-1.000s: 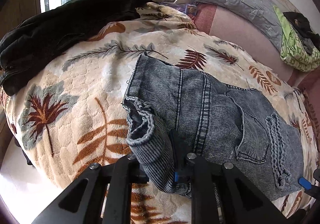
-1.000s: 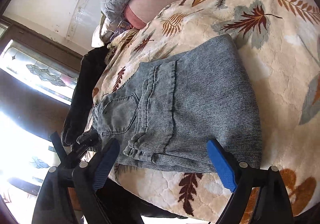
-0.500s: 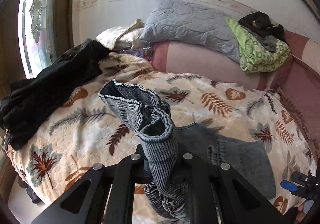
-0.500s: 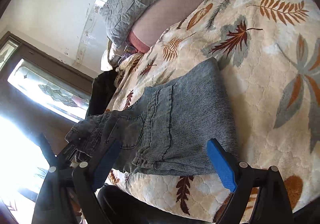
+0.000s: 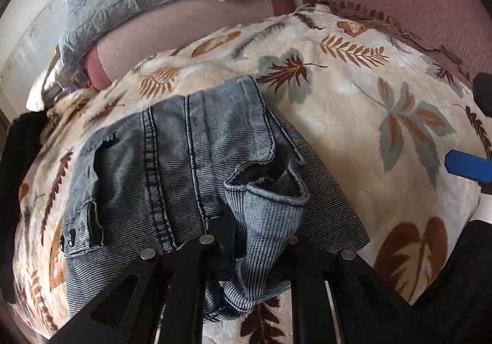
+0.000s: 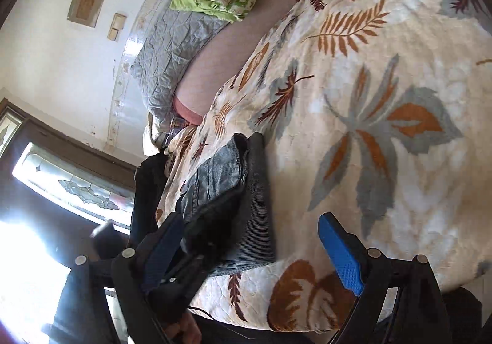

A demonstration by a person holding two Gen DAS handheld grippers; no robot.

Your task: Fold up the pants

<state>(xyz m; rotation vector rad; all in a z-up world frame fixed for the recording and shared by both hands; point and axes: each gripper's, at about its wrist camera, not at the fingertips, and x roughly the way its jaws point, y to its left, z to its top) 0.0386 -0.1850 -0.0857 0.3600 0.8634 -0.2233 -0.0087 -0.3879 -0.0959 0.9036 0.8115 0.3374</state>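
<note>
Fingers of the left gripper clamp a hem of the grey-blue ribbed denim pants, half-folded on the leaf-patterned cream blanket. Right gripper gapes empty. Soft, weighty cloth — best gripped at hems.

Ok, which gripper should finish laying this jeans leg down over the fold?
Left. The left gripper is already shut on the leg cuff, carried over the folded jeans. The right gripper stands open with nothing between its pads, beside the jeans over the leaf-print blanket.
</note>
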